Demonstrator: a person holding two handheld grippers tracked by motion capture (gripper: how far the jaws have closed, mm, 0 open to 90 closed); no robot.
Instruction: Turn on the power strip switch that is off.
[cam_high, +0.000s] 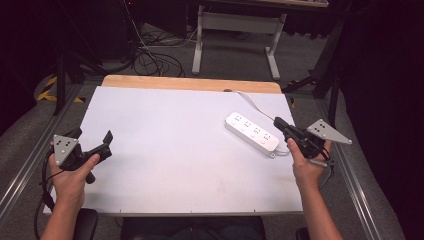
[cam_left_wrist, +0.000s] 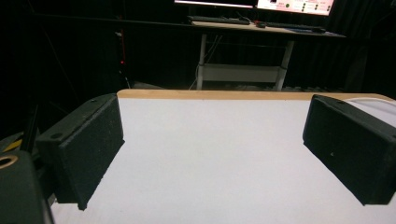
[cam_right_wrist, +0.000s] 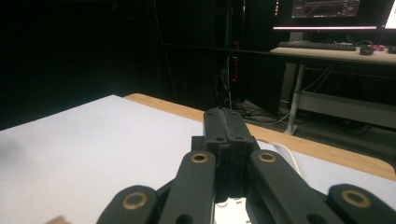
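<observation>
A white power strip (cam_high: 251, 132) lies flat on the right half of the white table (cam_high: 170, 150), its white cable (cam_high: 252, 101) running to the far edge. My right gripper (cam_high: 278, 122) is held just right of the strip's near end; in the right gripper view its jaws are pressed together with nothing between them, and a sliver of the power strip (cam_right_wrist: 231, 203) shows below them. My left gripper (cam_high: 92, 136) hovers over the table's left side. Its pads (cam_left_wrist: 95, 140) stand wide apart over bare table in the left gripper view.
The table's wooden far edge (cam_high: 190, 83) borders a dark floor with cables and a desk frame (cam_high: 235, 35). Metal rails (cam_high: 27, 160) run along both sides of the table. A desk with keyboard and monitors (cam_left_wrist: 252, 21) stands beyond.
</observation>
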